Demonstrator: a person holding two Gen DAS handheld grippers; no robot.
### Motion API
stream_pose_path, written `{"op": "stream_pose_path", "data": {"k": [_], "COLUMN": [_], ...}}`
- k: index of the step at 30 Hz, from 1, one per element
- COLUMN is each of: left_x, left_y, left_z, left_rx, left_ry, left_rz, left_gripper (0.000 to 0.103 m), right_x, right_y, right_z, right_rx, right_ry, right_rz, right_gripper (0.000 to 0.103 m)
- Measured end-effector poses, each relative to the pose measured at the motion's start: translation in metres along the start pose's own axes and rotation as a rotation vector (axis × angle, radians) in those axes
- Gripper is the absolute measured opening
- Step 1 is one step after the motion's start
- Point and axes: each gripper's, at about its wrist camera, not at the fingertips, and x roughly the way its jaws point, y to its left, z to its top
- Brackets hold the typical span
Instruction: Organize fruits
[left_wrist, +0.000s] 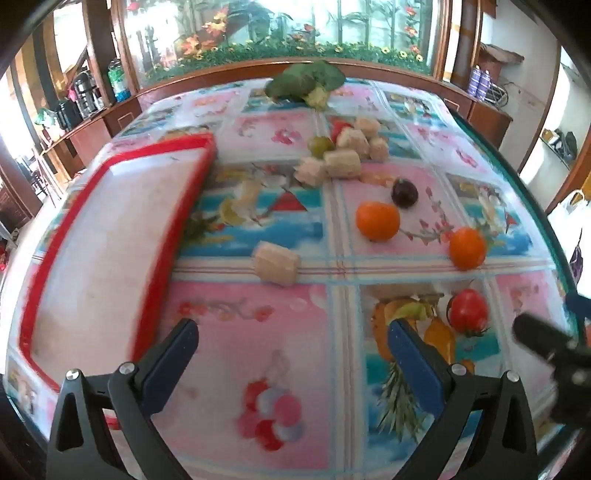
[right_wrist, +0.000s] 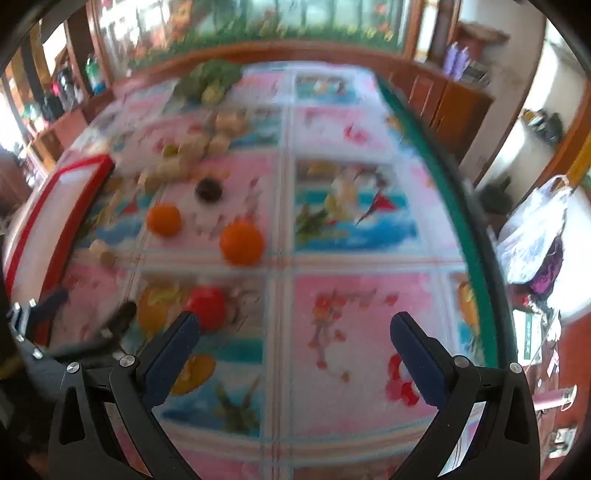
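Observation:
Two oranges (left_wrist: 377, 220) (left_wrist: 467, 247), a dark plum (left_wrist: 404, 192), a red tomato (left_wrist: 469, 312) and a small green fruit (left_wrist: 320, 146) lie on the patterned tablecloth. A red-rimmed white tray (left_wrist: 110, 236) sits at the left. My left gripper (left_wrist: 291, 347) is open and empty above the cloth, near the tray's front corner. My right gripper (right_wrist: 295, 339) is open and empty, with the tomato (right_wrist: 206, 307) just beyond its left finger (right_wrist: 173, 354). The oranges (right_wrist: 242, 243) (right_wrist: 163, 219) and the plum (right_wrist: 208, 189) also show in the blurred right wrist view.
Several pale beige chunks (left_wrist: 347, 155) are piled mid-table, and one (left_wrist: 276, 264) lies alone near the tray. A leafy green vegetable (left_wrist: 306, 83) lies at the far edge. The table's green rim (right_wrist: 461, 206) runs along the right. Cabinets and bags stand around.

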Motion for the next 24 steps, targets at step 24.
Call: {"op": "stream_pose_path", "data": {"k": [24], "left_x": [-0.021], "left_y": [0.016], "left_z": [0.009], "left_rx": [-0.029], "left_ry": [0.028], "left_rz": [-0.057], "left_gripper": [0.103], "right_x": [-0.012], "right_y": [0.020], "right_z": [-0.009], "right_rx": [0.002], "right_ry": [-0.032], "right_rz": [-0.014], "right_gripper": [0.103]}}
